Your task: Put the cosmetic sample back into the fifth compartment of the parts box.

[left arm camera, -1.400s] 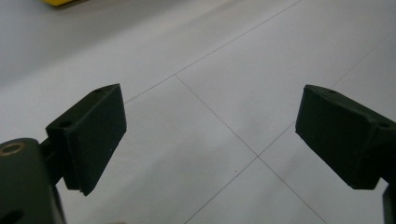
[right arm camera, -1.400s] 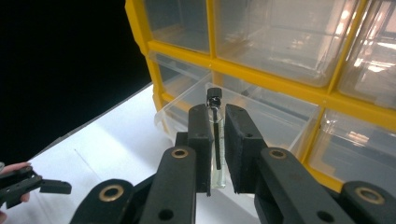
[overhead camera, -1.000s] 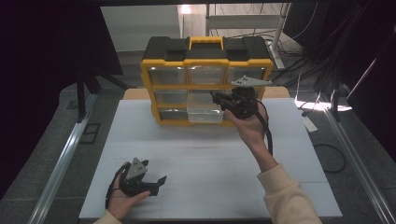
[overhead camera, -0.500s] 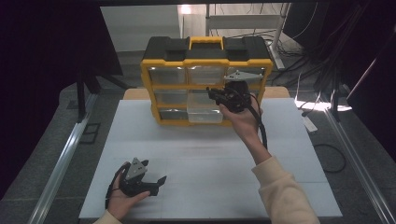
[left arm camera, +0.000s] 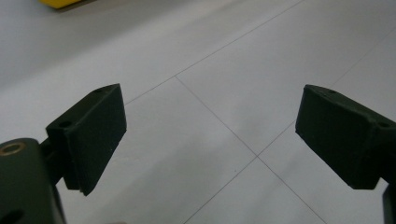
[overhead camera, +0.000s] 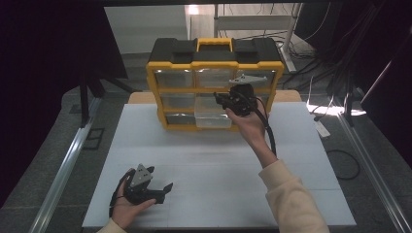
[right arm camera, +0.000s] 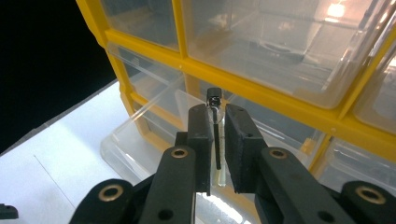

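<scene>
Your right gripper [right arm camera: 217, 140] has its jaws squeezed on a small thin part [right arm camera: 215, 135], a dark little stick with a round black head that pokes out above the jaw tips. You hold it up in front of the yellow drawer organizer [overhead camera: 214, 87] that stands at the far edge of the tabletop [overhead camera: 214, 160], just before the middle row of clear drawers. One clear drawer [right arm camera: 154, 126] in the bottom row is pulled out a bit under your gripper.

The part looks very light and stiff. It is skinny, so I think it can slip or twist between the jaws if you bump it. Keep your grip on the middle of the stick, as you have it now, and keep the head clear of the jaws. Move slowly near the yellow frame, so the head does not knock on it.

The clear drawers look like thin plastic. Push them softly.

Your left gripper [overhead camera: 145, 187] rests at the near left corner of the tabletop. Its jaws stand wide apart with nothing in them.
</scene>
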The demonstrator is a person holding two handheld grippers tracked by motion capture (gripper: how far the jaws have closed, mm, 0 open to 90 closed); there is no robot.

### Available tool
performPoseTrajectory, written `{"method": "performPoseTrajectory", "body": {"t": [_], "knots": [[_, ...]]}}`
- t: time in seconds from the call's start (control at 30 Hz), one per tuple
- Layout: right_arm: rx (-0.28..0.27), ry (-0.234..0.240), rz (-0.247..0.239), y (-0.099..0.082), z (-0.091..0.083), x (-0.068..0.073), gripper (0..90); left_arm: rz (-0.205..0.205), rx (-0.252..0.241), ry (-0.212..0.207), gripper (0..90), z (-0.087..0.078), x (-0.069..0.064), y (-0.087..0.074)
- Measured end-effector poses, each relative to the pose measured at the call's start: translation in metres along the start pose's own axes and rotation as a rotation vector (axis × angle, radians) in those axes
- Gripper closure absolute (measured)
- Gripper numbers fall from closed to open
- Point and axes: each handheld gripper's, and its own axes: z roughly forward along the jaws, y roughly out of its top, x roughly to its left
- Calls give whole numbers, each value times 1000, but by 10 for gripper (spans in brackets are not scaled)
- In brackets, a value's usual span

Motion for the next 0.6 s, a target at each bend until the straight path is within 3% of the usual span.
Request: {"method": "performPoseTrajectory", "body": {"t": [0.3,0.6], "knots": [[39,-18,-22,-9,9,-1,806,1,1,0,93,0,0,0],[34,-15,-26,-9,7,0,775,1,2,0,93,0,0,0]]}}
